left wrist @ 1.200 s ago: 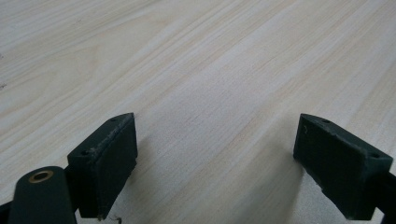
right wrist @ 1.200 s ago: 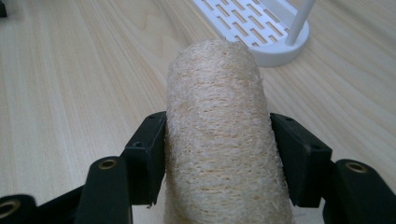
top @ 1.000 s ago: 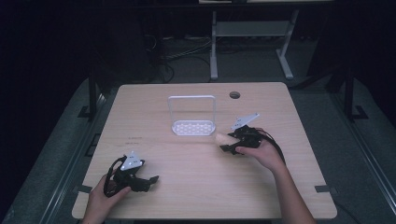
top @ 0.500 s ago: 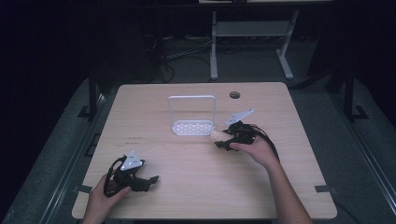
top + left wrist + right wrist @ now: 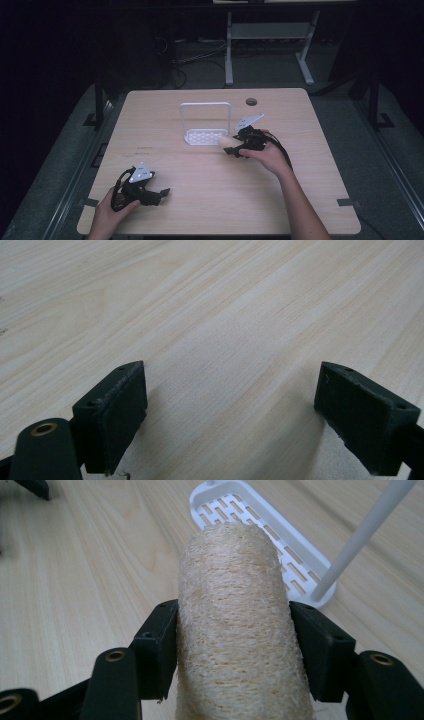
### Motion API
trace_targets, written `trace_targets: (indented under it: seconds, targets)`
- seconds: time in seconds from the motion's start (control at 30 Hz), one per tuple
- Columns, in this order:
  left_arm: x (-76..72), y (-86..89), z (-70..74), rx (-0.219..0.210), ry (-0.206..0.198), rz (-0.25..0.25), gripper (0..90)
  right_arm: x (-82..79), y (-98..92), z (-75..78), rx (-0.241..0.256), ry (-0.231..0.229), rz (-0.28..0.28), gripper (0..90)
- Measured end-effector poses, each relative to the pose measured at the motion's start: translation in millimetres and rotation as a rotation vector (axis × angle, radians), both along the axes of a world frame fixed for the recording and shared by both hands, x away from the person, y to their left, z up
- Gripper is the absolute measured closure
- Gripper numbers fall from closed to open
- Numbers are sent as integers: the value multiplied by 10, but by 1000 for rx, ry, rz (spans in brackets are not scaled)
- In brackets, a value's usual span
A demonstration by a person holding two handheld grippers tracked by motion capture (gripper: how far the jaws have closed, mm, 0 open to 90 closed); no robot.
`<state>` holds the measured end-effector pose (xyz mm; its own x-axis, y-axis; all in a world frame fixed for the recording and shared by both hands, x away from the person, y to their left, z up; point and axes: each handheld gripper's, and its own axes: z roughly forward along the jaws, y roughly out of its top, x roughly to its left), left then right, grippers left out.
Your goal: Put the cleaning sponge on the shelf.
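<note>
Right gripper view: right tongs [image 5: 232, 650] pinch a tan, fibrous loofah [image 5: 235, 625] beside the white rack [image 5: 300, 565]; left tongs [image 5: 245, 415] spread over the counter [image 5: 225, 315].

- One loofah sponge [image 5: 240, 625], a tan, fibrous roll, sitting between the jaws of the right hand-held gripper [image 5: 236, 146].
- One white rack [image 5: 205, 136] with a slotted tray base and a tall wire loop handle, just ahead of the right hand-held gripper.
- Two hand-held grippers: the right one, and the left hand-held gripper [image 5: 159, 193] well apart from it, jaws spread wide over bare wood.
- Two hands, one around each hand-held gripper.
- One wooden surface [image 5: 310, 165] under both hand-held grippers.
- One round cable hole [image 5: 251, 102] in the surface, beyond the right hand-held gripper.
</note>
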<state>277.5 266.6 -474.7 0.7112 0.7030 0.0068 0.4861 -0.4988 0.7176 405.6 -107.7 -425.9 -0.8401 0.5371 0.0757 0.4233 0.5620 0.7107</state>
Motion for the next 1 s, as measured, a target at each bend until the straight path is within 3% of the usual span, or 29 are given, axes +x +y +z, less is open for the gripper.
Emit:
trace_targets:
  seconds: [0.57,0.73,1.0]
  targets:
    - [0,0,0,0,0,0,131,115,324,14,-1,-8,-2,395]
    - [2,4,2,6,0,-4,131,153,431,-17,-22,-1,3,395]
    - [1,0,-2,-1,-2,-1,131,227,609,39,-31,-22,-11,396]
